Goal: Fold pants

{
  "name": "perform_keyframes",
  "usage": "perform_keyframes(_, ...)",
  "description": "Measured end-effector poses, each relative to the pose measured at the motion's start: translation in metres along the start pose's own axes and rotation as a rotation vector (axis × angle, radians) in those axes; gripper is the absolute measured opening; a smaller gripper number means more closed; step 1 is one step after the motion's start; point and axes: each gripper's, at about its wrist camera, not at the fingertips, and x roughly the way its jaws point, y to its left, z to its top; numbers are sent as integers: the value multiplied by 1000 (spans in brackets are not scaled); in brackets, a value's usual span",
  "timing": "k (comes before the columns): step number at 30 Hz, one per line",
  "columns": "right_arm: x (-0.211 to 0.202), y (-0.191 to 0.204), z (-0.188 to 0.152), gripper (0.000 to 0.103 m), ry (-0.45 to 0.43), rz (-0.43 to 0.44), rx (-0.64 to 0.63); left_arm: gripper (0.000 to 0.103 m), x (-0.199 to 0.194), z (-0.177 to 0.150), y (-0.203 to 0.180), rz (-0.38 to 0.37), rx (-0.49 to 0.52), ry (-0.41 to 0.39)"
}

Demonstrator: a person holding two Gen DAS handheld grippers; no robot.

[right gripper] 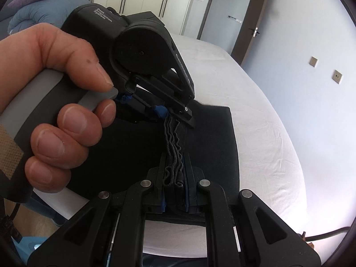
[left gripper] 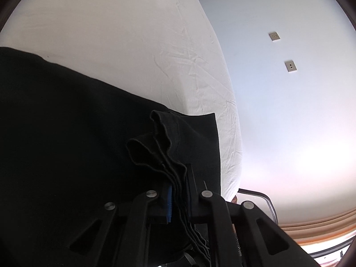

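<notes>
Black pants (left gripper: 66, 133) lie on a white bed sheet (left gripper: 111, 44); they also show in the right wrist view (right gripper: 211, 144). My left gripper (left gripper: 178, 191) is shut on several bunched layers of the pants' edge, lifted off the sheet. In the right wrist view the left gripper (right gripper: 171, 115) is held by a hand and pinches the same edge. My right gripper (right gripper: 174, 173) is shut on that wavy stacked edge just in front of the left one. The pants hang between both grippers and the bed.
The bed's right edge (right gripper: 278, 133) runs along a pale blue wall with two sockets (right gripper: 337, 76). A dark door (right gripper: 251, 22) and white wardrobe stand at the far end. A blue duvet (right gripper: 44, 6) is piled at the far left. A chair frame (left gripper: 267, 200) stands by the bed.
</notes>
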Motion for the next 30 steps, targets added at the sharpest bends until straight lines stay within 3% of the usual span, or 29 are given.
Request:
perform_keyframes(8,-11,39,5,10,-19,91,-119,8,-55,0,31,68,45,-81)
perform_keyframes(12,-3,67,0,10,16,174,-169,8,-74,-1,57,137,64,-101)
perform_keyframes(18,6,101,-13,10,76,268,-221,8,-85,1,82,216,76,-110)
perform_keyframes(30,-3,132,-21,10,93,364,-308,8,-123,10,116,324,106,-113)
